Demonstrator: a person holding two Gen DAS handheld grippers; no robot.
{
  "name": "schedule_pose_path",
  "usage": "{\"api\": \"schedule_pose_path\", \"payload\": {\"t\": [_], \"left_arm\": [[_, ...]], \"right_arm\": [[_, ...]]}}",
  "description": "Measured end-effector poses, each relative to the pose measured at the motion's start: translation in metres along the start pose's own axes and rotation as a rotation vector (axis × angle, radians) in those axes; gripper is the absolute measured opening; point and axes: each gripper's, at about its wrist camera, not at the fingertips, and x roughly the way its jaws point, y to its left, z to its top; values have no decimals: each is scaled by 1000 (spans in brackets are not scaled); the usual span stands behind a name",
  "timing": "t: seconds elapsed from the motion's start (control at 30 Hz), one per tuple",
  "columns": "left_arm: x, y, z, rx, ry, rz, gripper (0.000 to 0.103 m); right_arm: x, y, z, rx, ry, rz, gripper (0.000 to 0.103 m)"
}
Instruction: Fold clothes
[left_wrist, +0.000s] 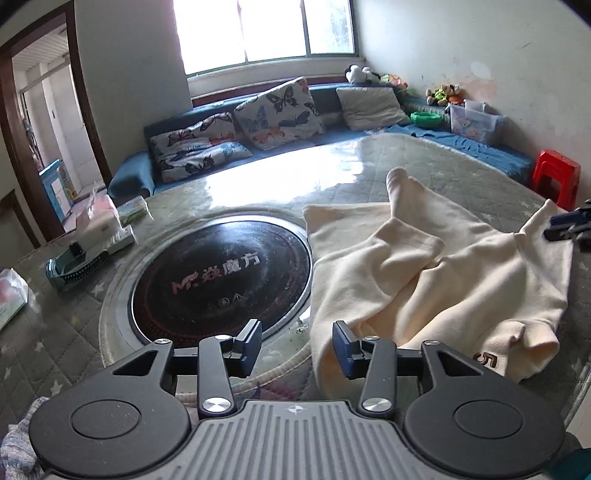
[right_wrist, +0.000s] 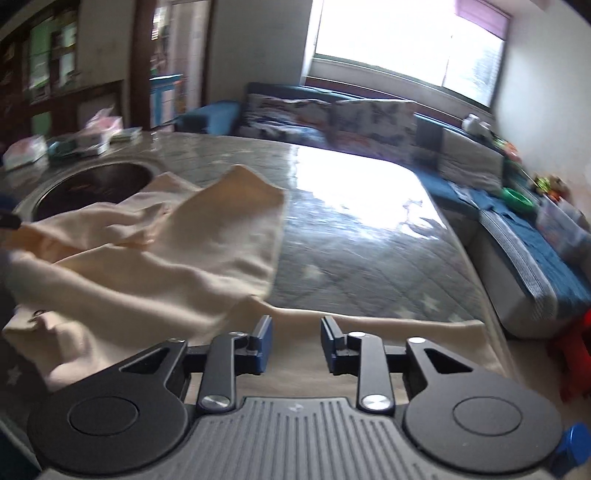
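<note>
A cream garment (left_wrist: 436, 284) lies crumpled on the quilted table, to the right of the round black cooktop (left_wrist: 221, 277). My left gripper (left_wrist: 297, 349) is open and empty, hovering at the garment's near left edge. In the right wrist view the same cream garment (right_wrist: 147, 266) spreads from the left to under my right gripper (right_wrist: 295, 345), which is open just above the garment's near hem. The right gripper's tip also shows in the left wrist view (left_wrist: 569, 223) at the garment's far right corner.
Tissue packs and small boxes (left_wrist: 107, 221) sit at the table's left end. A blue sofa with butterfly cushions (left_wrist: 273, 110) runs behind the table. A red stool (left_wrist: 556, 177) stands at the right. The table's quilted, glossy cover (right_wrist: 369, 240) extends right of the garment.
</note>
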Motion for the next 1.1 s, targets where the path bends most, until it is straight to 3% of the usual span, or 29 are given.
{"api": "schedule_pose_path", "payload": {"t": [0.17,0.33,0.67,0.7,0.73,0.83,0.97,1.1], "left_arm": [[0,-17,9,48,-39,-108,49],[31,-49,23,87,-27,-205,48],[96,-82,47,114,3,-241,48],[100,-83,47,116,8,-242,42],[104,-83,46,121,15,-243,27],[104,-75,46,89,9,-254,8],[90,-48,50,0,-46,-230,5],[73,-4,49,-109,-76,-136,5]], "right_arm": [[2,26,7,-73,-2,74,33],[4,42,10,-120,2,116,33],[6,57,10,-164,11,157,36],[6,58,10,-168,11,162,37],[5,60,10,-173,10,167,37],[4,64,11,-191,7,181,37],[2,69,12,-215,2,197,37],[-3,73,14,-223,-6,225,38]]}}
